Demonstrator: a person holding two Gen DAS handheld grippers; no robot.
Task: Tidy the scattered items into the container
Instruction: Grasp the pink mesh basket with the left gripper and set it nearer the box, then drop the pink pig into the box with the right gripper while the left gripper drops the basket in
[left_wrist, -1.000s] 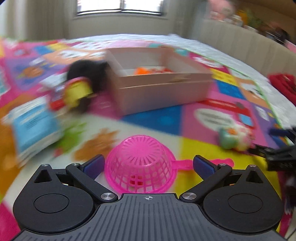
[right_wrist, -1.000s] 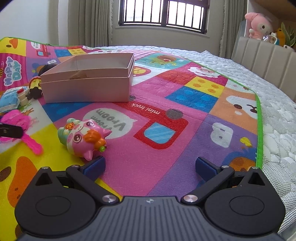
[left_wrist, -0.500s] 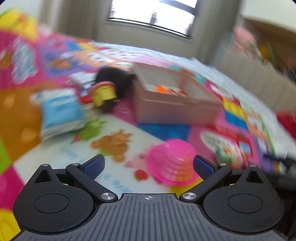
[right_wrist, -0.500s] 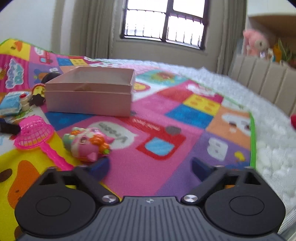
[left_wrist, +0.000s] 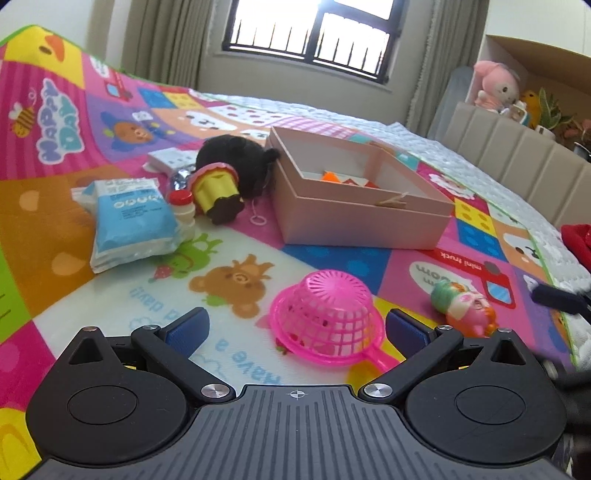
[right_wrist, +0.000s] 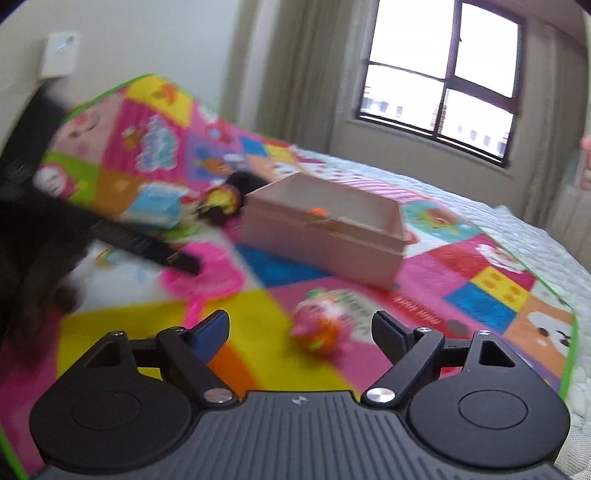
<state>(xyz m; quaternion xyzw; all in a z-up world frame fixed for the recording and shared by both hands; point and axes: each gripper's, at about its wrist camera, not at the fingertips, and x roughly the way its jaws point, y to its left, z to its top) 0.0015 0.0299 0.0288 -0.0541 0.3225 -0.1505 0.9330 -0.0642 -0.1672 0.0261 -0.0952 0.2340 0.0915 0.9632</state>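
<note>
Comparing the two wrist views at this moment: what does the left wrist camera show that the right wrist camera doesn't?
Left wrist only: the left claw open, a pink plush on the headboard shelf, and a white loop on the mat.
Right wrist only: the right claw, opening with nothing between its fingers, and a white wall panel.
Both: the pink box, pink strainer, pig toy and blue packet.

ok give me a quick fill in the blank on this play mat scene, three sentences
1. The strainer lying dome up on the mat is coloured ____.
2. The pink box stands with its top ____, an orange piece showing inside.
3. The pig toy lies on the mat in front of the ____ gripper, whose jaws are opening with nothing pressed between them.

Missing words: pink; open; right
</note>
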